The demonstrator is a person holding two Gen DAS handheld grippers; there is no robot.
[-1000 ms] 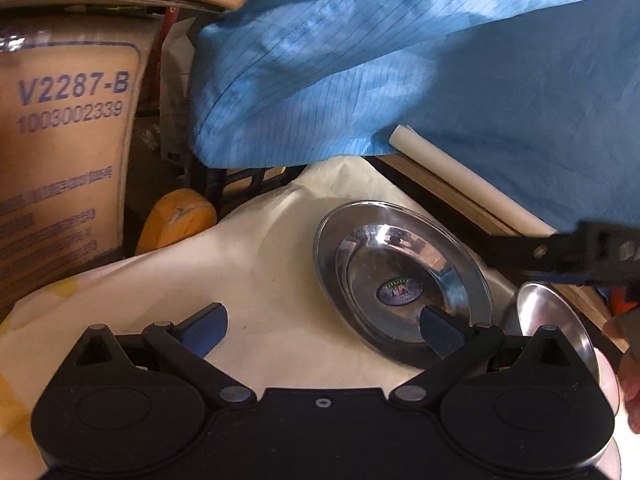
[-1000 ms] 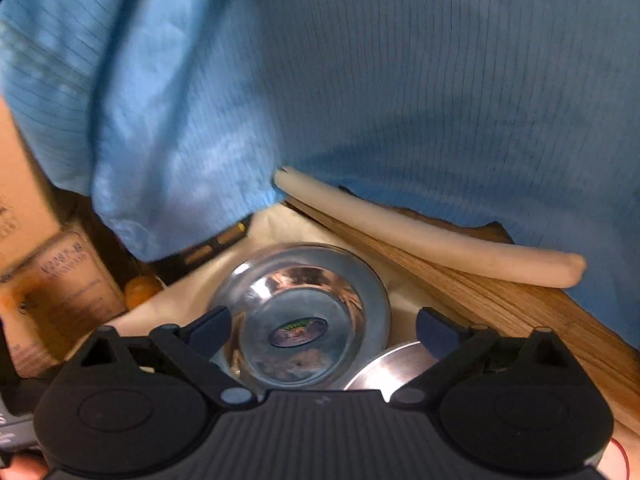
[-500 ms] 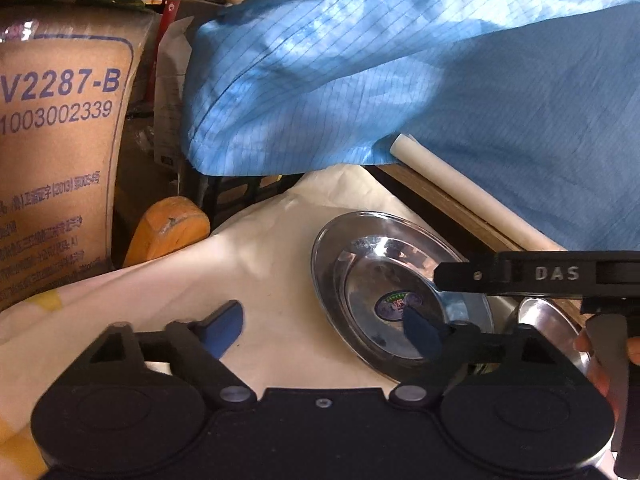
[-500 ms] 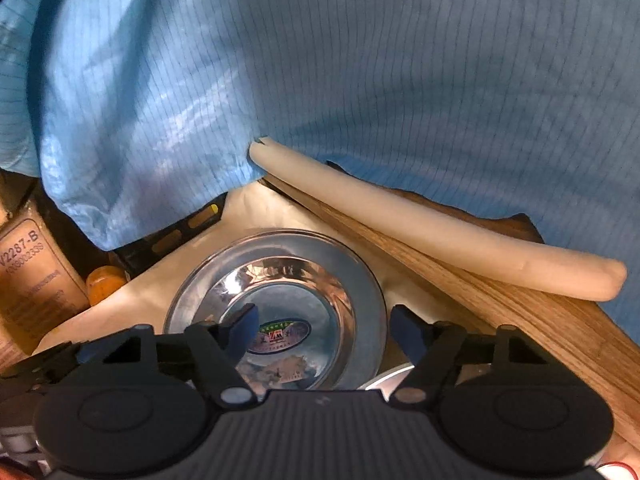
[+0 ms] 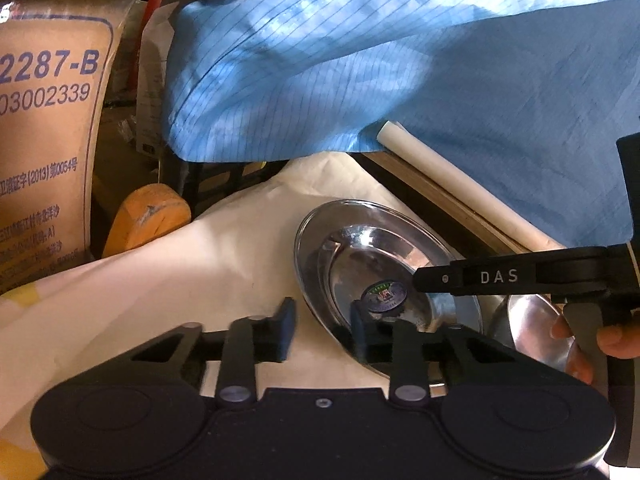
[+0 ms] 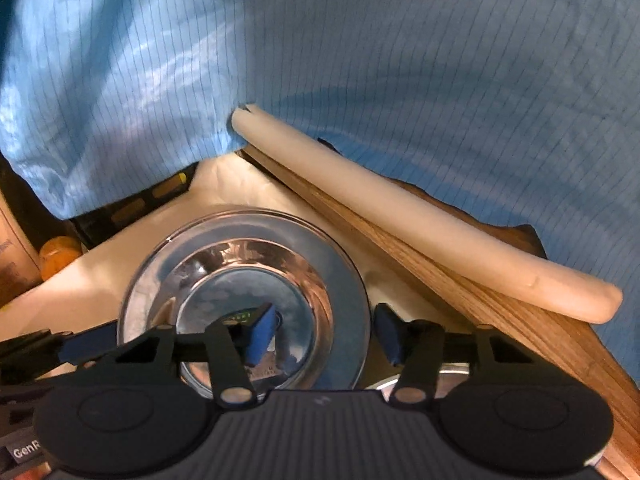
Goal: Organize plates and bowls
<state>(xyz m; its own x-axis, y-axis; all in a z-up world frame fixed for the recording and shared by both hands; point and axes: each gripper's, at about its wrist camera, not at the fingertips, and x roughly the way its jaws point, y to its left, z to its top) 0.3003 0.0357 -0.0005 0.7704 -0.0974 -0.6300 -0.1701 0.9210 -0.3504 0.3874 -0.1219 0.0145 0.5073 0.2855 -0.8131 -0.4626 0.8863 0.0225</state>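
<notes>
A steel plate (image 5: 316, 240) lies on the cream cloth (image 5: 200, 272), with a steel bowl (image 5: 372, 264) nested in it that has a round sticker at its bottom. My left gripper (image 5: 320, 330) is open, its jaws straddling the plate's near-left rim. My right gripper (image 6: 326, 338) is open too, its jaws straddling the right rim of the plate (image 6: 348, 280) and bowl (image 6: 256, 276). The right gripper also shows in the left wrist view as a black arm marked DAS. A second steel bowl (image 5: 536, 332) sits at the right, partly hidden.
A blue striped cloth (image 5: 400, 72) hangs over the back. A white roll (image 6: 420, 216) lies on a wooden board (image 6: 500, 320) to the right. A printed cardboard box (image 5: 44, 140) and an orange object (image 5: 148, 216) stand at the left.
Both grippers have moved in onto the plate and narrowed their jaws from wide open. The right gripper has come across over the bowl in the left wrist view.
</notes>
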